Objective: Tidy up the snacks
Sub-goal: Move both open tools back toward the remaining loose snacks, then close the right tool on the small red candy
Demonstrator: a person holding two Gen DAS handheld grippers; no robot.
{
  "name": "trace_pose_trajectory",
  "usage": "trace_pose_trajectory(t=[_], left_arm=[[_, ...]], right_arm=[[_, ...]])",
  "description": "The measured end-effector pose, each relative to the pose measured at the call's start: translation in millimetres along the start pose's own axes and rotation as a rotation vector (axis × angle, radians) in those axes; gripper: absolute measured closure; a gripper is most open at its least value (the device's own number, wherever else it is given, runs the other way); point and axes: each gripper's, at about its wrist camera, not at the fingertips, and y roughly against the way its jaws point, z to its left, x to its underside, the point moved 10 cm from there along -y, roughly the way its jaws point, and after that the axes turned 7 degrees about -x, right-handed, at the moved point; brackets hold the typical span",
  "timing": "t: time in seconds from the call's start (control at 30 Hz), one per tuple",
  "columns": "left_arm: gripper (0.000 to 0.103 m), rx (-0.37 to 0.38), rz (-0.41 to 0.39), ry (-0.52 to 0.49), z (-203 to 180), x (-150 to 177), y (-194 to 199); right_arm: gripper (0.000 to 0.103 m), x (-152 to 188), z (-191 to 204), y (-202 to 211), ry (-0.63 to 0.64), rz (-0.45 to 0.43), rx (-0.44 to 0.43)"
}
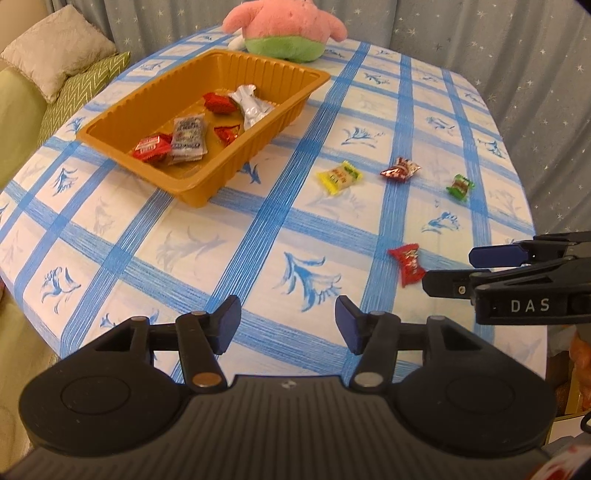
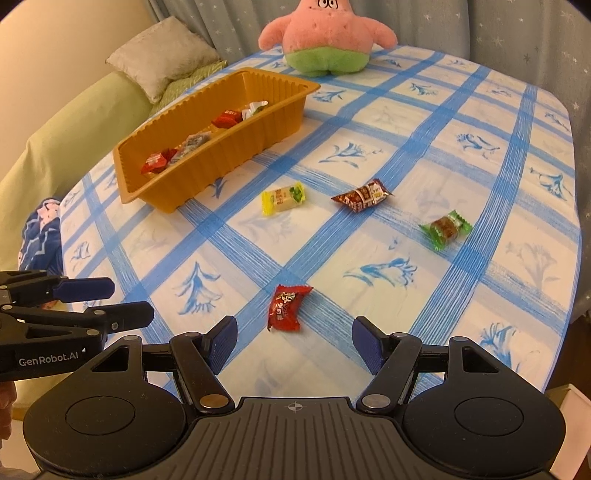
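An orange ribbed tray [image 1: 122, 107] [image 2: 240, 147] stands at the table's far left with several wrapped snacks inside. Loose on the blue-checked cloth lie a yellow candy [image 1: 340, 176] [image 2: 283, 197], a dark red packet [image 1: 400, 170] [image 2: 362, 195], a green candy [image 1: 460, 187] [image 2: 445, 229] and a red candy [image 1: 407, 264] [image 2: 286, 308]. My left gripper [image 1: 288, 326] hangs open above bare cloth, nothing between its fingers. My right gripper [image 2: 293, 343] is open too, just short of the red candy, which lies ahead of the gap. Each gripper shows at the other view's edge.
A pink and green plush toy [image 1: 286, 27] [image 2: 327, 37] sits at the table's far edge. A green sofa with cushions [image 1: 55, 55] [image 2: 162, 55] stands to the left, starred curtains behind. The table's near edge runs close under both grippers.
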Motion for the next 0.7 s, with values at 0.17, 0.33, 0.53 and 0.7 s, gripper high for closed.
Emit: trace_pose_trajectory(t=[0.17,0.33,0.53,0.7], left_arm=[[0.049,0.000,0.010,0.004,5,1,-5],[0.049,0.006,0.001,-0.014,4,-1,-8],[0.046,0.013,-0.007,-0.030,1,-4,-13],[0.046,0.016,-0.010,-0.043,0,-7,-17]], right_arm=[[0.034,0,-1,-6,-0.005,-0.003,0.006],[0.035,-2,-1,-13,0.003,-0.007,0.017],[0.052,-3,0,-24,0.025,0.000,0.022],[0.060,-3,2,-31,0.038,0.007,0.023]])
